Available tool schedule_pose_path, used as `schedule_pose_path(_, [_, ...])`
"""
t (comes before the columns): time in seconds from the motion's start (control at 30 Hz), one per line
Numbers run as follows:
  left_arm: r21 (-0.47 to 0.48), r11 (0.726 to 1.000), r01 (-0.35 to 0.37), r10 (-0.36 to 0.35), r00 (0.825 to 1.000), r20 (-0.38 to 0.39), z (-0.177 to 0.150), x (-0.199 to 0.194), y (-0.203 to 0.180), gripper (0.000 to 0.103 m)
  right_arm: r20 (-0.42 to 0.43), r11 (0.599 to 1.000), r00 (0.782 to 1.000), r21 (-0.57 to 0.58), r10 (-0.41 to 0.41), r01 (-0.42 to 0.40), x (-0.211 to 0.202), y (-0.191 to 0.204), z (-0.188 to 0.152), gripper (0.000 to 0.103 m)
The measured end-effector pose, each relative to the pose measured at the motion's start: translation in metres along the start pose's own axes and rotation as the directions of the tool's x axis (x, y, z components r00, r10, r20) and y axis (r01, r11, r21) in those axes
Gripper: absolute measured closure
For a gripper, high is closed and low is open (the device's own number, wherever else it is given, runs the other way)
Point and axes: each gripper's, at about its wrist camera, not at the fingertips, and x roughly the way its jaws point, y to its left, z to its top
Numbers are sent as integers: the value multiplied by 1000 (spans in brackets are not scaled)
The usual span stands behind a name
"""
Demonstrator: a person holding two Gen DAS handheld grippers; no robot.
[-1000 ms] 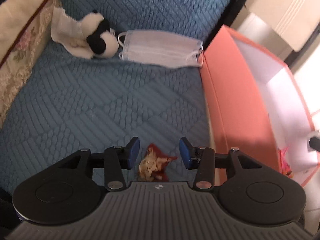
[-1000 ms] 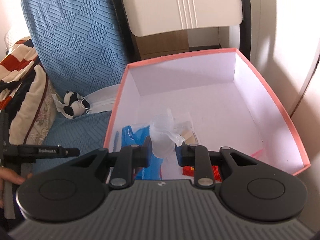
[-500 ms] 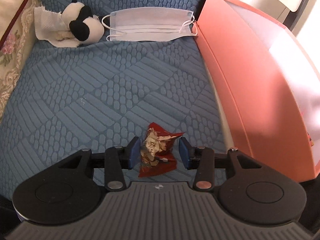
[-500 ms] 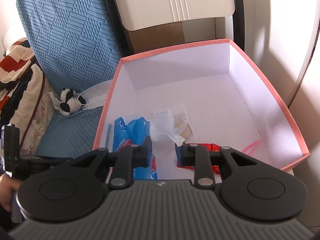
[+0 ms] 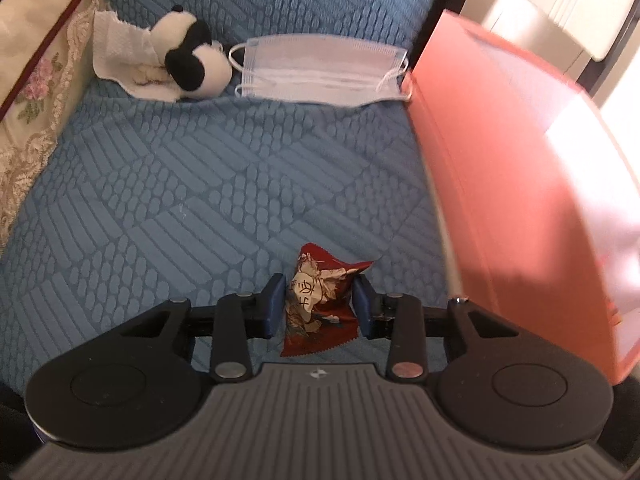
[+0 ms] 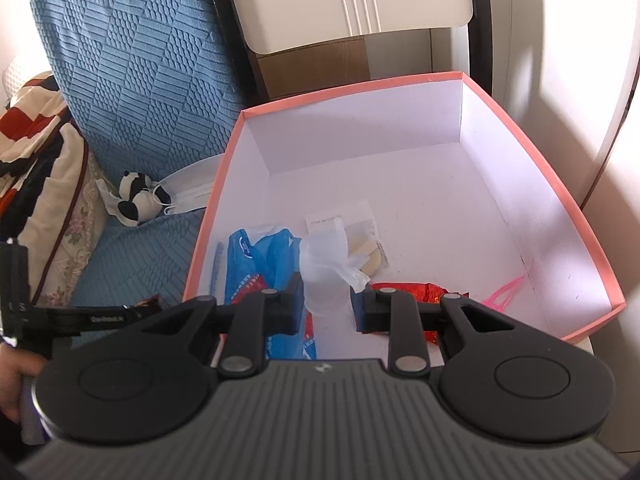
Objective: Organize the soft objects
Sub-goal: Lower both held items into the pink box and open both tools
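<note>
One crumpled red foil snack wrapper [image 5: 320, 300] lies on the blue quilted seat cover [image 5: 180, 200] between the just-closing jaws of the left gripper [image 5: 318, 306], beside one pink cardboard box [image 6: 540, 148] above which the right gripper [image 6: 326, 300] pinches one translucent plastic bag [image 6: 324, 264].

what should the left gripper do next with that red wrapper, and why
Probably finish closing. The left gripper has just been closing its fingers around the crumpled red wrapper on the blue cushion, with slim gaps on both sides. Once it is gripped, the pink box stands close on the right to drop it in.
</note>
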Motion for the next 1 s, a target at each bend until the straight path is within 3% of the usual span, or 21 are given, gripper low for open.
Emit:
schedule_pose_path(0.23, [-4,998,70,-69,994,87,24,-40,-20,62,22,1000,1000,0,-1,1,-4,4,5,75])
schedule_pose_path(0.53, [113,973,203,-221,959,178,68,-95,-94,61,91,1000,996,-3,-20,20,-22,-1,21,75])
schedule_pose_path(0.7, [160,951,265,-291,940,176,80,-99,-142,61,115,999,992,3,-49,49,-29,-12,25,75])
schedule_pose_path(1.0, [226,926,304,-328,942,77,72,-59,-214,61,84,994,990,28,-110,108,-21,-43,11,75])
